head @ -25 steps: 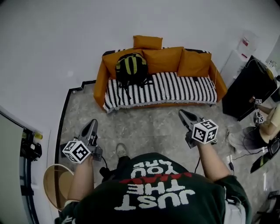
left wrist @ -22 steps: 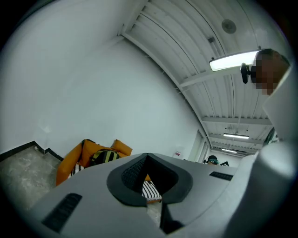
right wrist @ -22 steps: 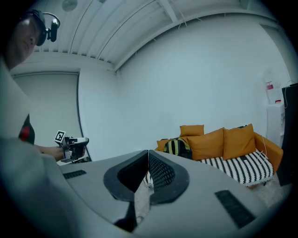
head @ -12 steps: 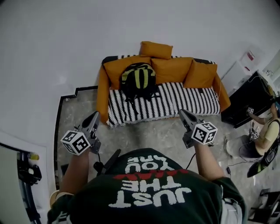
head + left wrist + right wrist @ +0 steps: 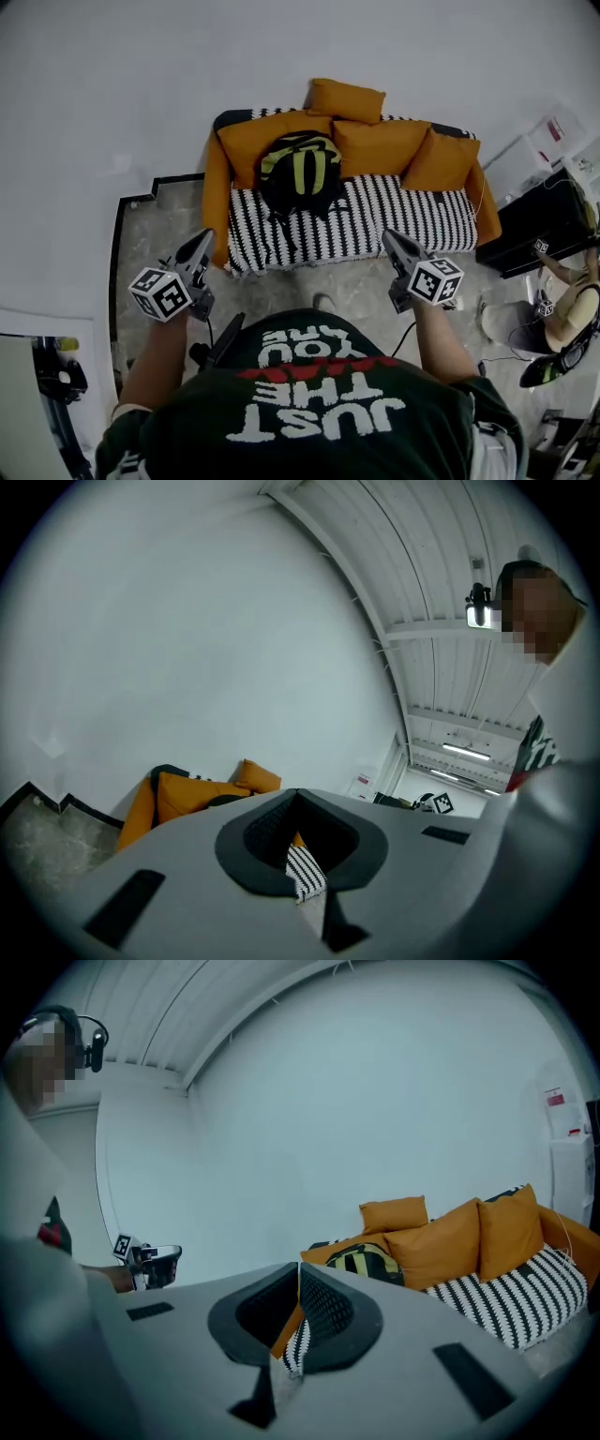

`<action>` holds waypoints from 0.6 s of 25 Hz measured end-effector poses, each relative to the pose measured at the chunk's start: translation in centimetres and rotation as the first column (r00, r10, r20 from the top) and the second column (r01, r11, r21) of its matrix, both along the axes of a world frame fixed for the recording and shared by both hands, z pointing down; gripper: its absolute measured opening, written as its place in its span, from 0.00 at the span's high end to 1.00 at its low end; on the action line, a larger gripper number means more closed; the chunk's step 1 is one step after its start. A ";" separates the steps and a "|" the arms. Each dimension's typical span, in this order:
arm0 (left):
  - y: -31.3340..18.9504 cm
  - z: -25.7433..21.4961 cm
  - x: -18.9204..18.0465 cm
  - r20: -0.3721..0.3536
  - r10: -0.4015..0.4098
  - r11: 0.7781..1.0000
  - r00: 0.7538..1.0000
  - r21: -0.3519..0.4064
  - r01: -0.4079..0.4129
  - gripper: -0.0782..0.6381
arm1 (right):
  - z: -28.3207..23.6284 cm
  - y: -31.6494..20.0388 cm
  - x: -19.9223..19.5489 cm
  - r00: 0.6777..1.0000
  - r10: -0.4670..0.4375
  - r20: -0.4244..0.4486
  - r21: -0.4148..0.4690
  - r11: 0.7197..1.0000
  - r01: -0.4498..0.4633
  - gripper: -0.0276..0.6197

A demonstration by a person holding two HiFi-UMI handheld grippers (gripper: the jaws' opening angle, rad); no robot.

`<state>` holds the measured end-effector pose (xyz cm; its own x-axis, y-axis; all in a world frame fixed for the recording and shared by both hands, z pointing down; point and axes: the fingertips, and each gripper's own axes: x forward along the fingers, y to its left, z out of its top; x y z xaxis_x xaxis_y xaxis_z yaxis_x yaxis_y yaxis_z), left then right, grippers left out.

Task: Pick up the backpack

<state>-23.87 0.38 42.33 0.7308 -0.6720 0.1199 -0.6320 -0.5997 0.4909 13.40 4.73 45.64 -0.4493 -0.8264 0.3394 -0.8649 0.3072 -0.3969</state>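
Note:
A black backpack (image 5: 300, 173) with yellow-green stripes leans upright against the back cushions at the left end of an orange sofa (image 5: 217, 183); it also shows in the right gripper view (image 5: 366, 1262). My left gripper (image 5: 204, 236) is held out short of the sofa's left front corner, well apart from the backpack, its jaws (image 5: 298, 794) together with nothing between them. My right gripper (image 5: 386, 236) hovers before the sofa's right half, its jaws (image 5: 299, 1267) also shut and empty. Neither touches the sofa.
A black-and-white striped cover (image 5: 403, 216) lies on the seat, with several orange cushions (image 5: 375, 145) along the back. A black cabinet (image 5: 548, 225) stands at the right, and another person (image 5: 562, 300) is beside it. A white wall runs behind the sofa.
The person has walked toward the sofa, which now lies nearer in the head view. Both grippers have come forward with the person and stayed shut.

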 end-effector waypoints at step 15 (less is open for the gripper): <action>-14.5 7.7 10.6 0.129 -0.166 0.967 0.978 -0.174 0.187 0.89 | 11.0 -23.0 6.5 0.934 -0.358 -0.003 -0.108 0.928 0.356 0.91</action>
<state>-13.29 -14.15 50.01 0.5774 -0.7475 0.3285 -0.7772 -0.3797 0.5018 19.89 -18.26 56.60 -0.6995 -0.5725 0.4278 -0.7147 0.5557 -0.4248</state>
